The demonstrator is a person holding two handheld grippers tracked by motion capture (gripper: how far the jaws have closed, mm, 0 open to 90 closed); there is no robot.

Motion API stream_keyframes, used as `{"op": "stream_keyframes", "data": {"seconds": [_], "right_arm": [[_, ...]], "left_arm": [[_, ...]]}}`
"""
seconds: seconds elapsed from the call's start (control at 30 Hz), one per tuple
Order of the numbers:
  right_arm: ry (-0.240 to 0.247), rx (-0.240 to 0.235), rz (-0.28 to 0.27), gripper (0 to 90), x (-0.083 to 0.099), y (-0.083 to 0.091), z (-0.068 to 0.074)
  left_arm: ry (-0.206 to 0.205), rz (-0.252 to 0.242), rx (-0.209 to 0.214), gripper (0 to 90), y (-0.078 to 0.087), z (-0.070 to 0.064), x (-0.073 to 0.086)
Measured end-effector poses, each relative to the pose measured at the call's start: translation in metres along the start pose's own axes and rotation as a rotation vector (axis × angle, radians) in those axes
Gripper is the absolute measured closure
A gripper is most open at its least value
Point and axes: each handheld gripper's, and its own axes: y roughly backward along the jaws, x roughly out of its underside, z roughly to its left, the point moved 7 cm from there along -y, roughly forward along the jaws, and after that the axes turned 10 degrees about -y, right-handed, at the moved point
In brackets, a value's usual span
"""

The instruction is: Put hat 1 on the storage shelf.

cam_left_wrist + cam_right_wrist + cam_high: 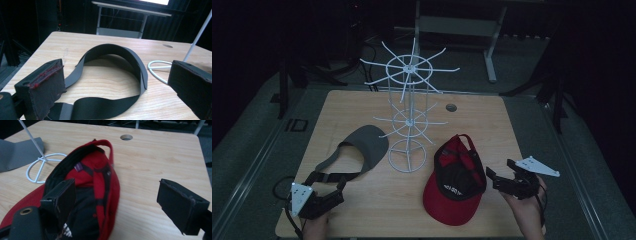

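Note:
A grey visor (364, 146) with a black strap (110, 75) lies on the wooden table (472, 120), left of a white wire rack (409, 110). My left gripper (334, 192) is open at the table's near left, its jaws on either side of the strap's near loop. A red cap (454, 180) lies upside down, right of the rack's ring base (42, 167). My right gripper (498, 179) is open just right of the cap (100, 195), with its left jaw over the cap's rim.
A round cable hole (451, 107) sits in the table's far right part. Behind the table stand a white desk frame (492, 45) and dark stands. The rack's hooks (412, 65) spread out over the table's middle.

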Motion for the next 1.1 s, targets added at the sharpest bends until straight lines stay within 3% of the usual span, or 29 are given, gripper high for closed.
{"op": "stream_keyframes", "data": {"seconds": [0.13, 0.4, 0.73, 0.87, 0.97, 1.0, 1.03, 1.1], "right_arm": [[0.041, -0.002, 0.017, 19.1, 0.004, -0.020, 0.013], [0.102, 0.058, 0.097, 23.1, 0.024, -0.067, 0.012], [0.169, 0.119, 0.172, 28.5, 0.049, -0.096, 0.012], [0.184, 0.132, 0.197, 31.8, 0.056, -0.103, 0.012], [0.211, 0.154, 0.238, 47.2, 0.061, -0.109, 0.010], [0.211, 0.154, 0.238, 47.2, 0.061, -0.109, 0.010], [0.227, 0.172, 0.253, 56.3, 0.062, -0.110, 0.008], [0.232, 0.178, 0.255, 59.5, 0.061, -0.110, 0.007]], "left_arm": [[-0.003, 0.009, 0.010, 1.3, -0.001, -0.001, 0.001], [0.000, 0.013, 0.018, 1.3, -0.001, -0.001, 0.001], [-0.028, 0.053, 0.026, 1.3, -0.001, -0.006, 0.003], [-0.015, 0.046, 0.028, 1.3, 0.000, -0.006, 0.002], [-0.008, 0.052, 0.018, 1.3, 0.001, -0.006, 0.002], [-0.008, 0.052, 0.018, 1.3, 0.001, -0.006, 0.002], [-0.003, 0.051, 0.016, 1.3, 0.001, -0.006, 0.002], [-0.006, 0.054, 0.015, 1.4, 0.001, -0.006, 0.002]]}}
